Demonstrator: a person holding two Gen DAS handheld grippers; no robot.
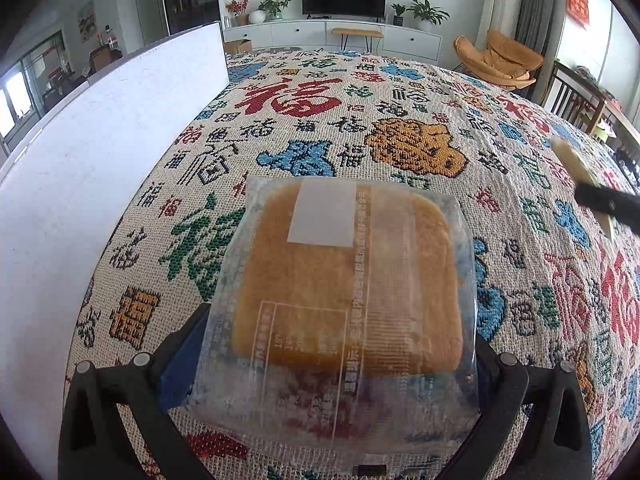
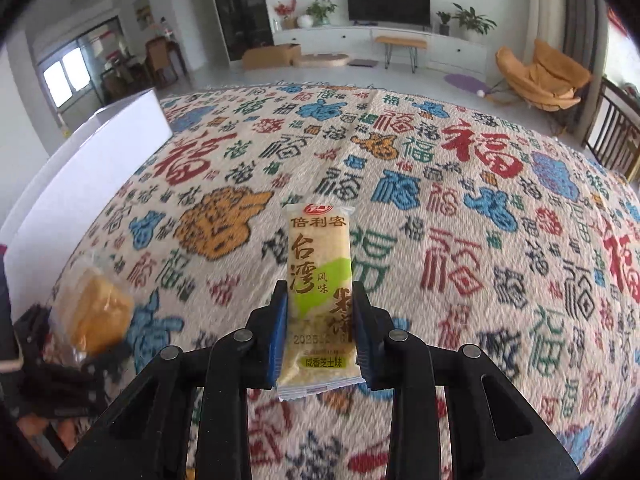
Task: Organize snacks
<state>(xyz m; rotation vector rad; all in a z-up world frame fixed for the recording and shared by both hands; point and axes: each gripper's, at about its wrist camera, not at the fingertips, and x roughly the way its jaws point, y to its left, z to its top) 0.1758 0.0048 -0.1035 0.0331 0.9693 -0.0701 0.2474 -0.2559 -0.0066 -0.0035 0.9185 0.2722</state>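
- Holding things in both hands, I begin at the far left: a white box (image 1: 100, 152) stands on the patterned tablecloth (image 1: 360, 128), its tall side wall filling the left of my left wrist view.
- My left tongs (image 1: 340, 360) are clamped on a clear-wrapped square cake (image 1: 344, 280); the blue pads press the packet's near corners from either side, and the packet sticks out forward between the fingers, just right of the box wall.
- That cake packet shows its back, with a white label near the far edge and printed text on the film.
- From my right wrist view the same cake (image 2: 94, 312) appears low at the left, near the white box (image 2: 88, 168), with the dark left tool around it, blurred.
- My right tongs (image 2: 322, 332) are closed on a slim rice cracker packet (image 2: 320, 280), yellow and green with Chinese lettering; the pads grip its lower half from both sides, and its top end points away from me over the tablecloth (image 2: 440, 200).
- In the left wrist view the cracker packet (image 1: 576, 168) shows at the far right edge, with the right tool's dark finger across it, well apart from the cake.
- Beyond the table, a television (image 2: 388, 2) sits on a white cabinet (image 2: 360, 38).
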